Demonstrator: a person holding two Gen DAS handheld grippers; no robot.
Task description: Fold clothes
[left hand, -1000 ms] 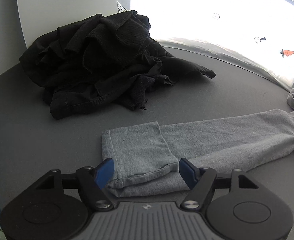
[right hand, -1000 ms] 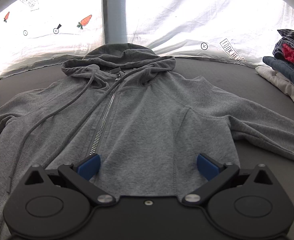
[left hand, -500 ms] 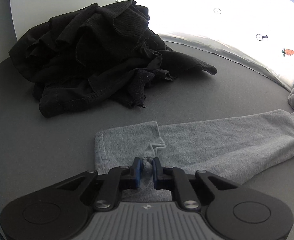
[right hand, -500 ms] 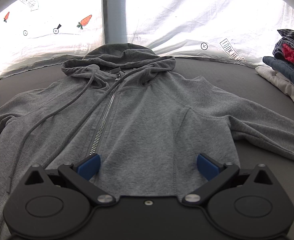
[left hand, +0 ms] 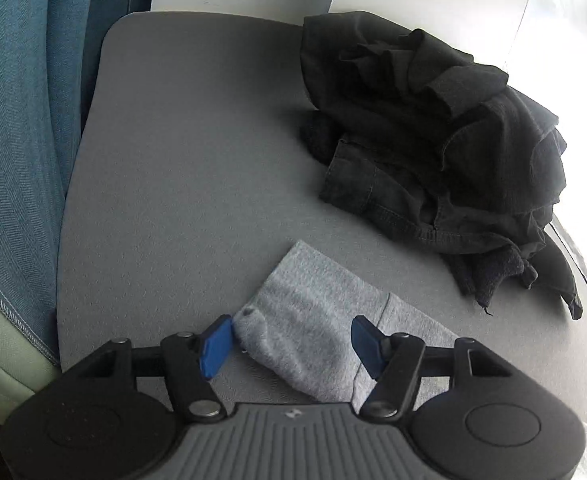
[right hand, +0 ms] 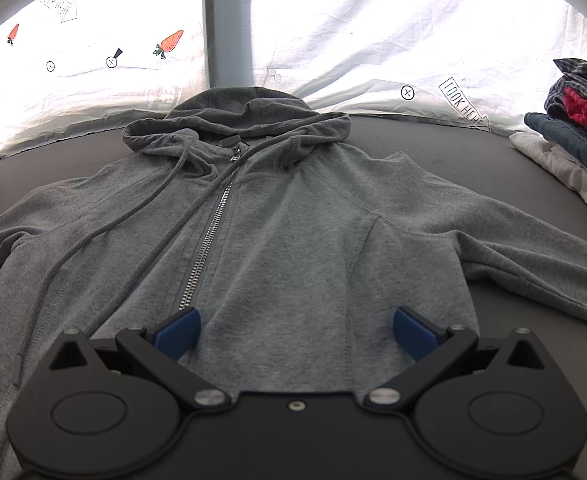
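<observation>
In the left wrist view, the left gripper [left hand: 291, 340] is opening its jaws over the cuff end of a grey sleeve [left hand: 313, 328], which lies between the blue pads; the left pad is at the cuff's tip, the right pad is clear of the cloth. A heap of black clothes [left hand: 433, 148] sits toward the far right side of the grey table [left hand: 181, 160].

In the right wrist view, the right gripper [right hand: 295, 330] stands wide open and holds nothing, above the lower front of a grey zip hoodie [right hand: 277, 216] spread flat on the table. Folded clothes [right hand: 573, 120] are stacked at the right edge.
</observation>
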